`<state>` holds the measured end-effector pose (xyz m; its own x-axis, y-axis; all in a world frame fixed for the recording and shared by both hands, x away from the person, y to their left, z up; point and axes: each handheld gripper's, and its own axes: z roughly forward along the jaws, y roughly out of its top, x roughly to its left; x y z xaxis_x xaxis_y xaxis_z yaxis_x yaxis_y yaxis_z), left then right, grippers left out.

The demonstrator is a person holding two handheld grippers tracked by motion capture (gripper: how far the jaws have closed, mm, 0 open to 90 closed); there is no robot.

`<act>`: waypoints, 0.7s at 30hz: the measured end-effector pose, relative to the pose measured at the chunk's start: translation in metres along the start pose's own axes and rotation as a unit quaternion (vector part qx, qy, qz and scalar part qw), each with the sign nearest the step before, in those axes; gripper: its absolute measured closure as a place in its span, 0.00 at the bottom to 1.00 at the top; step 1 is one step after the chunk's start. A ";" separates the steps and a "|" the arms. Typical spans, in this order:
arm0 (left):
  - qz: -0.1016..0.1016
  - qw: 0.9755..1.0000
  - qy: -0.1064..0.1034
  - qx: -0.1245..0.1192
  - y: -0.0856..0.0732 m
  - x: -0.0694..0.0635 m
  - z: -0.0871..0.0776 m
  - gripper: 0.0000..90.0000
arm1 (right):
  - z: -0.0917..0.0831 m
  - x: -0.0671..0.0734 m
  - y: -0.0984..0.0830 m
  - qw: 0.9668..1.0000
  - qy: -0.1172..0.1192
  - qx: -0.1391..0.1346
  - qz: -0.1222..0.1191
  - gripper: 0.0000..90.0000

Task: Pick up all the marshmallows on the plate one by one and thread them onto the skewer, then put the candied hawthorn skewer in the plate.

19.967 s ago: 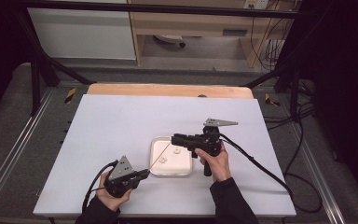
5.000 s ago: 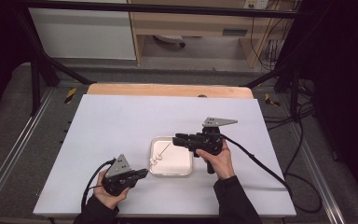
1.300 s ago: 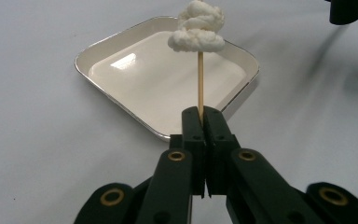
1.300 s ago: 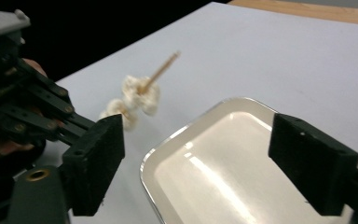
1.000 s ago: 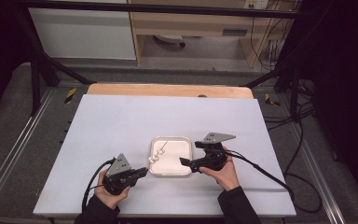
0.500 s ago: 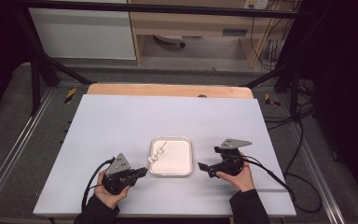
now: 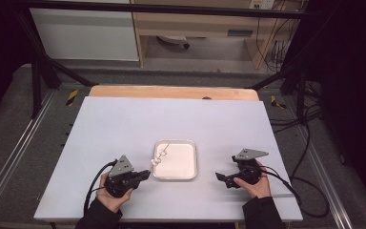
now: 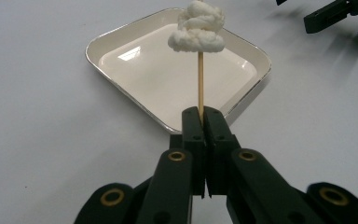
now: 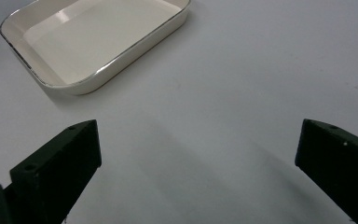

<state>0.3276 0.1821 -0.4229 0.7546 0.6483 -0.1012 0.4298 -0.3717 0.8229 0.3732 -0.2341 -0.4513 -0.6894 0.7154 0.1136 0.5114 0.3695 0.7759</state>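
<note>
The left tool (image 8: pixel 200 122) is clamping a thin wooden skewer (image 8: pixel 200 81), holding its white cotton wad (image 8: pixel 197 32) over the cream tray (image 8: pixel 121 39); the right tool (image 9: pixel 196 172) is hovering wide, empty, beside it on the desk (image 7: pixel 124 119).

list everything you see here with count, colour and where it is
tray: 1, cream with a thin dark rim, middle of the table toward the near edge
skewer: 1, light wood, held over the tray by the left tool
white lump: 1, white and fluffy, on the far end of the skewer
table: 1, pale grey top with a wooden strip along its far edge
cables: several, black, on the floor right of the table
left tool: 1, black, near left of the tray, shut on the skewer
right tool: 1, black, right of the tray, jaws wide open with nothing between them
hands: 2, at the near edge, one on each tool
</note>
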 end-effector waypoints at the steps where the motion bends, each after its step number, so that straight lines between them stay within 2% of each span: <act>1: -0.002 1.000 0.001 0.000 0.001 0.000 0.000 0.98 | -0.001 -0.001 -0.001 1.000 0.000 -0.001 0.002 0.01; 11: -0.010 1.000 0.006 0.009 0.009 0.001 0.004 0.98 | -0.002 -0.004 -0.006 1.000 -0.005 0.003 0.005 0.01; 21: -0.015 1.000 0.015 0.022 0.028 -0.002 0.015 0.98 | -0.004 -0.005 -0.009 1.000 -0.004 0.005 0.003 0.01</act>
<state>0.3454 0.1601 -0.4080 0.7265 0.6786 -0.1082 0.4735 -0.3802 0.7945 0.3704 -0.2433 -0.4566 -0.6822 0.7221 0.1143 0.5211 0.3706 0.7688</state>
